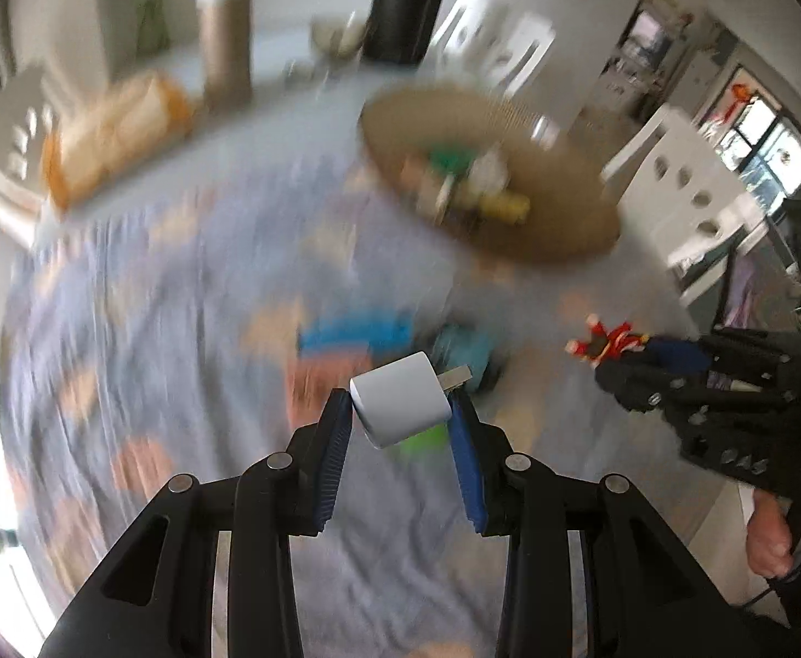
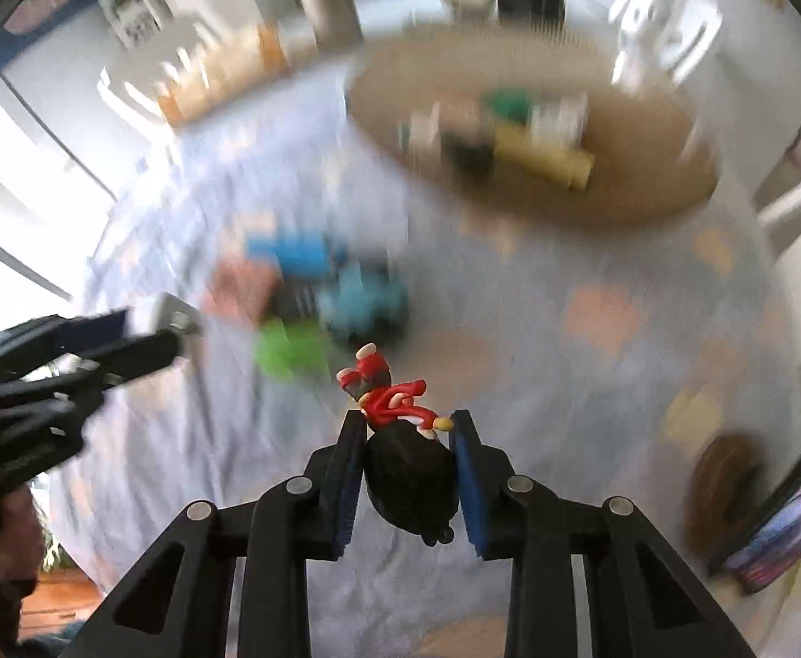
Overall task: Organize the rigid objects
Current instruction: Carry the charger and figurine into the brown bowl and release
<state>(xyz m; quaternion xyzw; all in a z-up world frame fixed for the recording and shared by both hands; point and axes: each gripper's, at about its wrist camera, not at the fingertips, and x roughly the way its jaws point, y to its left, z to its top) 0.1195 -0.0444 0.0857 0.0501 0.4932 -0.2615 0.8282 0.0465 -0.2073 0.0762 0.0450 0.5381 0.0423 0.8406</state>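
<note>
Your left gripper [image 1: 400, 411] clamps a white charger [image 1: 400, 406] between its blue pads, above the patterned cloth [image 1: 181, 329]; your right gripper [image 2: 407, 433] grips a red-and-black figurine [image 2: 400, 438] by its dark head; a woven tray [image 2: 647, 175] holding blurred items lies beyond.

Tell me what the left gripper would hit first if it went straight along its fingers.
Probably the blurred blue toy on the cloth just beyond the white charger that the left gripper holds; depth is unclear.

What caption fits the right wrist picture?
Right gripper jaws clamp a red-and-black toy figure above the blue tablecloth.
</note>
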